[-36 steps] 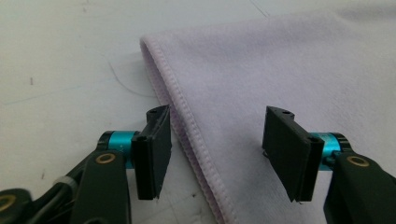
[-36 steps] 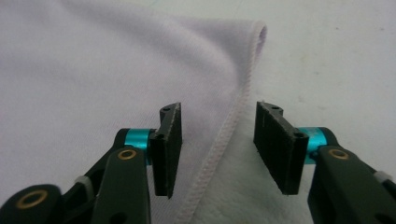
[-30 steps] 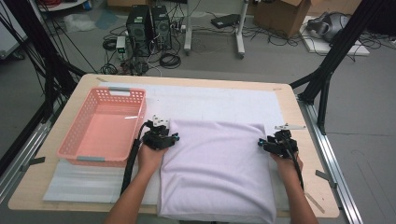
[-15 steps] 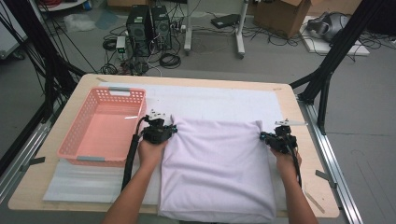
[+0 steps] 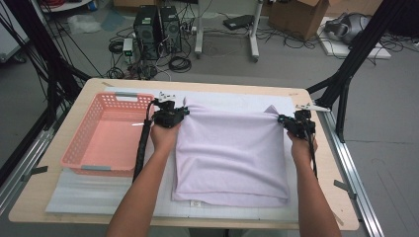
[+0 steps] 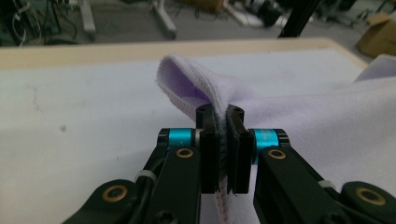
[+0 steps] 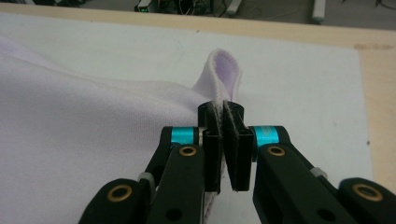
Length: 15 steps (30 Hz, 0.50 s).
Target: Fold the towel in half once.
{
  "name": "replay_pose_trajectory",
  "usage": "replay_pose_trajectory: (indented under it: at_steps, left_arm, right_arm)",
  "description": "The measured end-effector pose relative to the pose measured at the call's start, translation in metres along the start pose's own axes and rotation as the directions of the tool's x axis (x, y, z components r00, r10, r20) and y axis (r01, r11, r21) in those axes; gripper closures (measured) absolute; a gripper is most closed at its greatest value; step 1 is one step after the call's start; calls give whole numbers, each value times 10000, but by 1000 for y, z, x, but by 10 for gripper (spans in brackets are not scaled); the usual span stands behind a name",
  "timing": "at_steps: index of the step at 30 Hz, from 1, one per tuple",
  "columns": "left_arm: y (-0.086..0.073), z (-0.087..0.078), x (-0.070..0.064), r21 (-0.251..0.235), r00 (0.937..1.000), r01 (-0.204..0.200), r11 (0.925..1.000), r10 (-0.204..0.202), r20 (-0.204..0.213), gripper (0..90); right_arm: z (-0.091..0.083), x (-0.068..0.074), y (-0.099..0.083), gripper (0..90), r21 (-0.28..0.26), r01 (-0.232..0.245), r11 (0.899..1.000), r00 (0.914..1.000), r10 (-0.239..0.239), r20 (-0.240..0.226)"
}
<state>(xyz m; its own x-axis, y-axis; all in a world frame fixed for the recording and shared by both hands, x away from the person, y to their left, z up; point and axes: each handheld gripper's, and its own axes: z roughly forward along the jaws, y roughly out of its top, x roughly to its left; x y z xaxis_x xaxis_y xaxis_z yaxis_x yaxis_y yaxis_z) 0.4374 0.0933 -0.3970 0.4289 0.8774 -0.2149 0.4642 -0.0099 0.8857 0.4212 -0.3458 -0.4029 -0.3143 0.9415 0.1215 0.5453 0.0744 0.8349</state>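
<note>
Cluttered lab floor beyond worktop (image 5: 316, 197); white mat (image 5: 237, 101) on it. We see lilac cloth (image 5: 232, 153) folded mid-mat. Left tool (image 5: 179, 112) clamped on cloth's far left corner, right tool (image 5: 285, 121) clamped on far right corner, both corners pinched up. Pink basket (image 5: 106, 136) at left, just beside left hand (image 5: 163, 138).

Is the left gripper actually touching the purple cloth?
Touching. The left gripper view shows the left gripper with its jaws closed on the cloth, whose stitched edge is pinched between them.
</note>
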Motion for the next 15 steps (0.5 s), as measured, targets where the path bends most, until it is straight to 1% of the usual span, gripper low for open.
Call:
replay_pose_trajectory:
  at_steps: [1, 2, 3, 5, 6, 7, 8, 9, 10, 11, 12, 14, 15]
  left_arm:
    - [2, 2, 2, 0, 10000, -3, 10000, 3, 3, 852]
    - [4, 4, 3, 51, 9999, -102, 9999, 102, 23, 852]
    - [4, 7, 3, 64, 9998, -195, 9998, 195, -1, 851]
    - [0, 12, 4, 150, 9999, -170, 9997, 170, 26, 842]
    - [-3, 14, 4, 289, 9999, -68, 9996, 64, 144, 827]
    - [-5, 16, 4, 432, 9995, 35, 9991, -48, 304, 773]
    - [-7, 18, 4, 480, 9978, 180, 9987, -210, 625, 706]
    - [-8, 18, 3, 517, 9968, 115, 9986, -155, 778, 681]
    - [-9, 17, 2, 510, 9964, -62, 9987, 19, 845, 677]
    - [-10, 16, 1, 452, 9965, -62, 9990, 24, 836, 662]
    - [-11, 14, 1, 413, 9958, 81, 9991, -118, 903, 644]
    - [-13, 10, 0, 409, 9946, 197, 9990, -237, 1009, 627]
    - [-14, 9, -1, 625, 9937, 122, 9980, -190, 1101, 626]
  right_arm:
    - [1, -2, 2, 862, -129, 23, 9999, 10000, -23, 21]
    - [3, -3, 4, 862, -252, -38, 9997, 10000, 38, 21]
    - [5, -4, 5, 861, -269, -28, 9996, 10000, 29, 54]
    - [12, -4, 6, 850, -127, -44, 9999, 9997, 47, 219]
    - [15, -4, 5, 821, -64, -91, 9999, 9994, 93, 327]
    - [18, -4, 3, 744, 19, -284, 9996, 9990, 283, 348]
    - [20, -5, 2, 675, 96, -397, 9992, 9985, 394, 367]
    - [20, -6, 1, 657, 168, -543, 9984, 9980, 537, 325]
    - [20, -6, 1, 648, 237, -584, 9980, 9980, 578, 255]
    - [18, -6, 1, 635, 195, -542, 9983, 9982, 536, 280]
    - [15, -6, 0, 630, 201, -503, 9985, 9984, 497, 272]
    - [9, -7, 1, 628, 155, -562, 9983, 9981, 558, 261]
    - [5, -8, 0, 626, 143, -578, 9982, 9981, 575, 218]
